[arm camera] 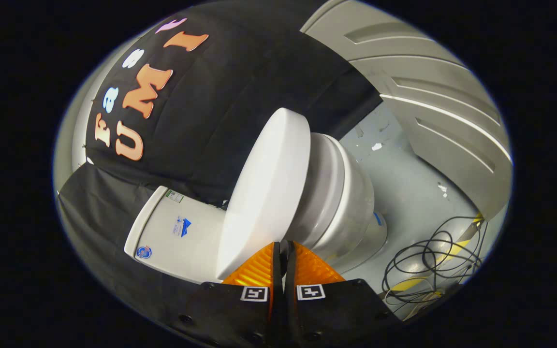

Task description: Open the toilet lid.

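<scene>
Gripper view, near to far. Claw [281, 251]: fingers drawn together, almost no gap, tips at the lower rim of the toilet lid [264, 193]. Whether a thin edge of the lid is pinched between them cannot be told; they look clenched on nothing. Judgement: closed fingers serve as a single wedge for pushing the lid up, not for a grasp.

Lid sits just ahead of the fingertips, raised well off the seat [324, 193] and tilted back toward the tank [177, 232] beside it. Seat and bowl [356, 212] are exposed beyond the lid. Task appears largely done; lid not yet resting against the tank.

Farther off: grey floor [404, 183], a tangle of black cable [433, 261], ribbed grey panel [433, 96], black cloth wall [240, 77].
</scene>
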The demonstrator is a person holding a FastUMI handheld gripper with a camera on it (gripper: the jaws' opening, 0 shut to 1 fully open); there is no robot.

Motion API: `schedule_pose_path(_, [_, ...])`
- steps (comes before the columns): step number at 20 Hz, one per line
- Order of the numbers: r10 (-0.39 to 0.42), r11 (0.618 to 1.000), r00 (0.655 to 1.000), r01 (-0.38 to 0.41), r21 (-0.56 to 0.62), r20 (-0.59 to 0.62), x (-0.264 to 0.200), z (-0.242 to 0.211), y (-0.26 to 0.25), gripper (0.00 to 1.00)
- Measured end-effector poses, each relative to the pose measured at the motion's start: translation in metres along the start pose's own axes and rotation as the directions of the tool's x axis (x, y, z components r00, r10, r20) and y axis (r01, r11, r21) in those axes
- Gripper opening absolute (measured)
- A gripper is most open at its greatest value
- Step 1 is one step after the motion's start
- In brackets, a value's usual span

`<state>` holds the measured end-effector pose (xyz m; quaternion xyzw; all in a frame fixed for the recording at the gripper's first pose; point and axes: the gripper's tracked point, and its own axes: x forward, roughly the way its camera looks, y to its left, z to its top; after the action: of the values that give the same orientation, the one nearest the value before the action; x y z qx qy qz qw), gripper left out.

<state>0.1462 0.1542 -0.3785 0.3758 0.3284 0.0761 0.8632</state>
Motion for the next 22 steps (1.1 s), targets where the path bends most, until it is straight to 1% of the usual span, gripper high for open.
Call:
schedule_pose_path(4, [-0.022, 0.998, 1.0, 0.023, -0.063, 0.016, -0.004, 0.006, 0.013, 0.08])
schedule_pose_path(7, [-0.036, 0.997, 0.999, 0.038, -0.06, 0.026, -0.007, 0.012, 0.021, 0.08])
schedule_pose_path(9, [-0.052, 0.992, 0.998, 0.055, -0.112, 0.03, -0.008, 0.012, 0.026, 0.08])
schedule_pose_path(13, [-0.059, 0.971, 0.996, 0.074, -0.226, 0.07, -0.014, 0.022, 0.057, 0.08])
schedule_pose_path(16, [-0.09, 0.949, 0.99, 0.118, -0.292, 0.108, -0.022, 0.029, 0.076, 0.08])
schedule_pose_path(20, [-0.105, 0.931, 0.983, 0.151, -0.333, 0.154, -0.027, 0.036, 0.101, 0.08])
schedule_pose_path(22, [-0.114, 0.913, 0.976, 0.177, -0.367, 0.185, -0.029, 0.038, 0.114, 0.08])
